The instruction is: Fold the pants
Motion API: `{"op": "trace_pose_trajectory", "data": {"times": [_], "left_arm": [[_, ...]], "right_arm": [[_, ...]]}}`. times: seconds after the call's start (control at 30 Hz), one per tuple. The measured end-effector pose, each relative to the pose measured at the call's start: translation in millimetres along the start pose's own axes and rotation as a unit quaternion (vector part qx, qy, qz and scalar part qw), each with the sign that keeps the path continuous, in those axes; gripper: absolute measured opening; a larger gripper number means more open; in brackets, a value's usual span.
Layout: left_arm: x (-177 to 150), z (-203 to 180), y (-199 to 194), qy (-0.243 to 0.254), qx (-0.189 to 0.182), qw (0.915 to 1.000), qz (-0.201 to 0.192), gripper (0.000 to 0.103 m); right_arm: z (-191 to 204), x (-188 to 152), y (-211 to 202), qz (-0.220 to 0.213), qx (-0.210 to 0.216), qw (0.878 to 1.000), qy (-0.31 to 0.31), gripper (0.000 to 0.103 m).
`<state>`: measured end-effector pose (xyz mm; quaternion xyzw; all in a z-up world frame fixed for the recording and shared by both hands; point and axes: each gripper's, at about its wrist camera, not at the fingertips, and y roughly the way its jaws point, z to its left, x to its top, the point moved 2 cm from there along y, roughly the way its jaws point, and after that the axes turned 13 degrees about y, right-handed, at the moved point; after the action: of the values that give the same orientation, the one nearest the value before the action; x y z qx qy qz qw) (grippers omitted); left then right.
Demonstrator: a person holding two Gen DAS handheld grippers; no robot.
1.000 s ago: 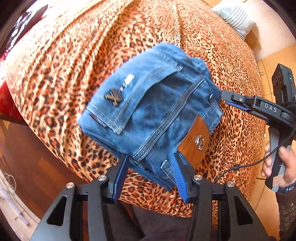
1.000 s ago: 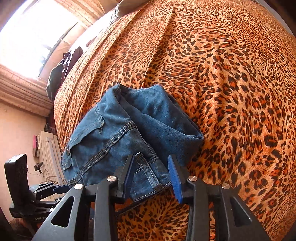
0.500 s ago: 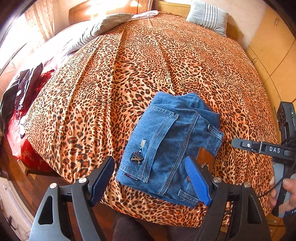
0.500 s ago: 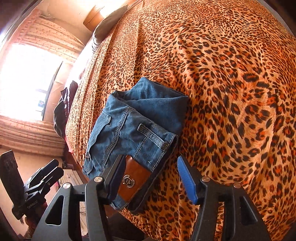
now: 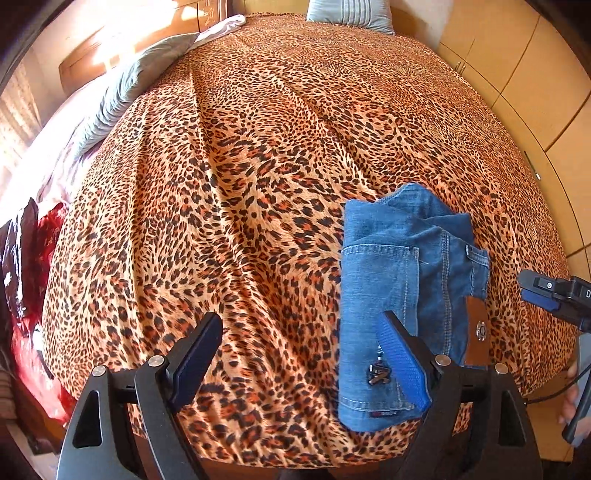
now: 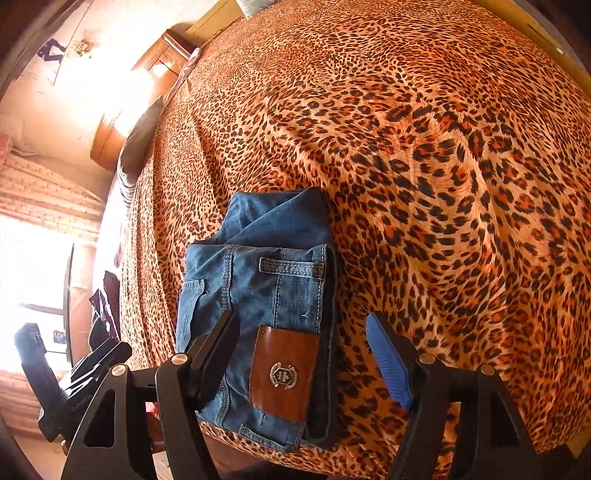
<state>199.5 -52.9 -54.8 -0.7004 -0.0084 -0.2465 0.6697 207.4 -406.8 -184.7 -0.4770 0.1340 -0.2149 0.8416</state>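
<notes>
The blue jeans (image 5: 402,280) lie folded in a compact bundle on the leopard bedspread (image 5: 258,166), near its front edge, with a brown leather patch (image 6: 284,373) on top. My left gripper (image 5: 301,354) hovers above the bedspread just left of the bundle. Its jaws are opening with only bedspread between them, and its right finger (image 5: 402,365) overlaps the jeans' left part. My right gripper (image 6: 303,358) hangs over the jeans (image 6: 266,280) at the patch. Its jaws are opening and the pads stand clear of the cloth.
A grey pillow (image 5: 136,85) and a striped pillow (image 5: 351,14) lie at the bed's far end. Wooden wardrobe doors (image 5: 535,74) run along the right. Red and dark cloth (image 5: 33,295) hangs off the bed's left side. A bright window (image 6: 33,277) shows at the left.
Both grippers have let go of the jeans and spread their jaws. They pulled back and rolled, the left one shifting left. The jeans now rest folded on the bed.
</notes>
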Motion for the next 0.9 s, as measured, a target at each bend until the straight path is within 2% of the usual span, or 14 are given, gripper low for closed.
{"op": "trace_pose_trajectory", "data": {"times": [0.13, 0.27, 0.4, 0.53, 0.67, 0.7, 0.77, 0.8, 0.83, 0.87, 0.9], "left_arm": [[7, 23, 31, 0.012, -0.044, 0.9984, 0.034, 0.085], [36, 26, 65, 0.029, -0.076, 0.9948, 0.06, 0.085], [71, 15, 100, 0.036, -0.094, 0.991, 0.087, 0.085], [94, 4, 133, 0.032, -0.11, 0.9872, 0.111, 0.085], [98, 4, 168, -0.009, -0.134, 0.9808, 0.141, 0.086], [98, 6, 176, -0.029, -0.145, 0.9782, 0.146, 0.087], [95, 14, 187, -0.073, -0.177, 0.9697, 0.152, 0.084], [97, 18, 190, -0.088, -0.19, 0.9662, 0.151, 0.073], [98, 20, 188, -0.1, -0.212, 0.9609, 0.147, 0.046], [100, 21, 185, -0.113, -0.236, 0.9543, 0.144, 0.032], [102, 22, 180, -0.119, -0.224, 0.9573, 0.139, 0.031]], "right_arm": [[1, -29, 1, -0.025, -0.006, 0.998, 0.05, 0.072], [-14, -44, -2, -0.043, -0.018, 0.994, 0.096, 0.072], [-22, -27, 1, -0.063, 0.012, 0.989, 0.131, 0.072], [-24, 6, 28, -0.061, 0.023, 0.987, 0.147, 0.072], [-27, 22, 60, -0.045, 0.029, 0.986, 0.159, 0.072], [-26, 23, 65, -0.04, 0.039, 0.986, 0.156, 0.061], [-14, 24, 69, -0.046, 0.027, 0.992, 0.118, 0.027], [-7, 24, 70, -0.048, 0.0, 0.995, 0.091, 0.025], [-1, 25, 70, -0.051, -0.011, 0.996, 0.071, 0.022], [3, 27, 68, -0.05, -0.016, 0.997, 0.061, 0.015], [9, 30, 62, -0.056, -0.007, 0.997, 0.057, 0.013]]}}
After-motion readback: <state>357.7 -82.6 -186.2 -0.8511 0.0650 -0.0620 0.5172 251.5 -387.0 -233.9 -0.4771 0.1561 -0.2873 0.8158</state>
